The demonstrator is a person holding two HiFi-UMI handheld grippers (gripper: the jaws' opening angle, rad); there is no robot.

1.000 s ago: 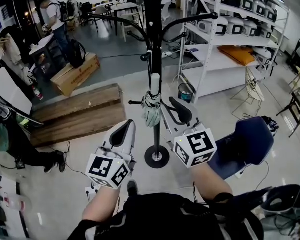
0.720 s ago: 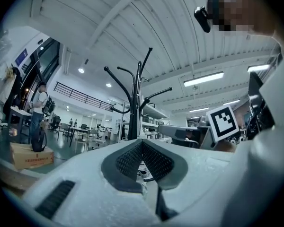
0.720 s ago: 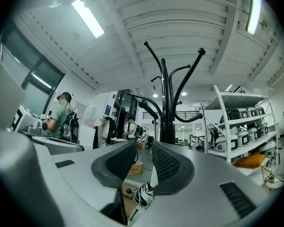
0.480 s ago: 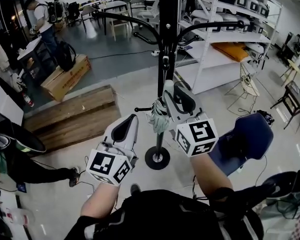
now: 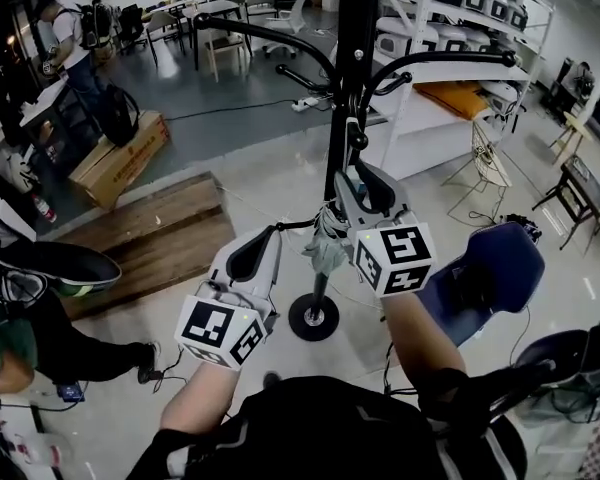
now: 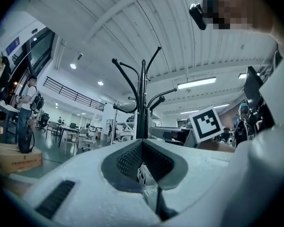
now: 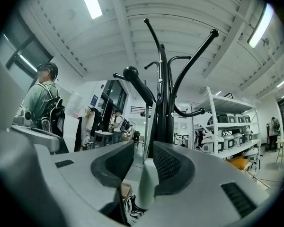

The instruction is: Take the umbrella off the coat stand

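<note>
White left gripper [image 5: 263, 244] is nearest to me, low and off to the left. Its jaws are pressed together and I see nothing in them. It is near the umbrella [image 5: 326, 250] but not touching it. My right gripper [image 5: 358, 180] is higher up, right by the coat stand [image 5: 352, 68]. Its jaws are apart, and the umbrella's pale handle [image 7: 148, 181] stands between them, leaning on one jaw with a gap on the other side. The umbrella hangs straight up and down. I think the right one should squeeze, then lift.
</note>
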